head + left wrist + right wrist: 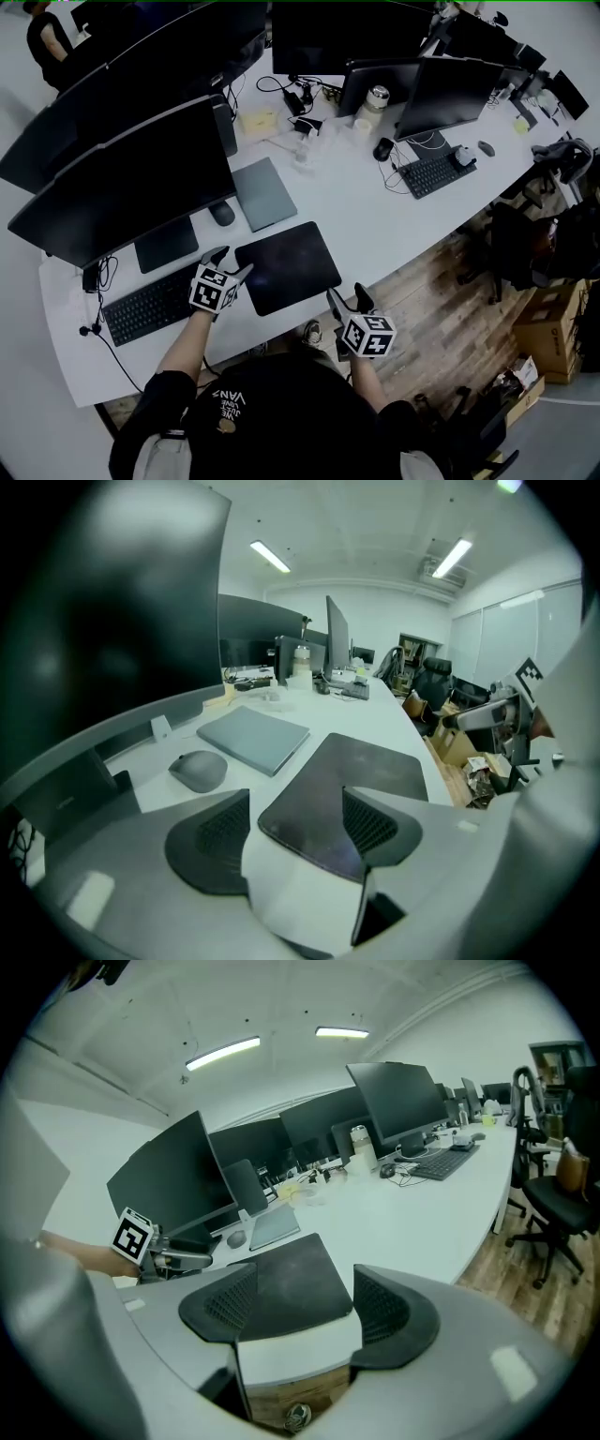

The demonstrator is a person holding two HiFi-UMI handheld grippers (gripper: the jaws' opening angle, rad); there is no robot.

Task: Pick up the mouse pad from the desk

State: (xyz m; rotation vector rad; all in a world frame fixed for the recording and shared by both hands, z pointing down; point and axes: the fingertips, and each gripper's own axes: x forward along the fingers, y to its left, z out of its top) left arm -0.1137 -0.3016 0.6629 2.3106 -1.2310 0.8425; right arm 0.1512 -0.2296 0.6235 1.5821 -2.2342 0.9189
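Two hand-held grippers flank a dark mouse pad (288,265) that lies flat on a white desk (375,206), both with jaws spread wide and nothing clamped between them. The left gripper (230,262) sits at the pad's left edge. In the left gripper view, the left gripper (295,827) frames the near corner of the mouse pad (356,771) between its open jaws, the right-hand jaw overlapping the pad's surface; whether either jaw touches the pad cannot be told. The right gripper (348,298) hangs just off the pad's front right corner, at the desk's front edge. In the right gripper view, the right gripper (300,1302) shows the mouse pad (291,1279) ahead of and between its parted jaws, with a strip of desk and then wooden floor nearer the camera; the pad looks clear of both jaws. Beyond the pad's far left corner lie a closed grey laptop (263,192) and, just beside it, a grey mouse (221,213). A black keyboard (150,305) rests to the pad's left, past the left gripper, under a large dark monitor (122,183).
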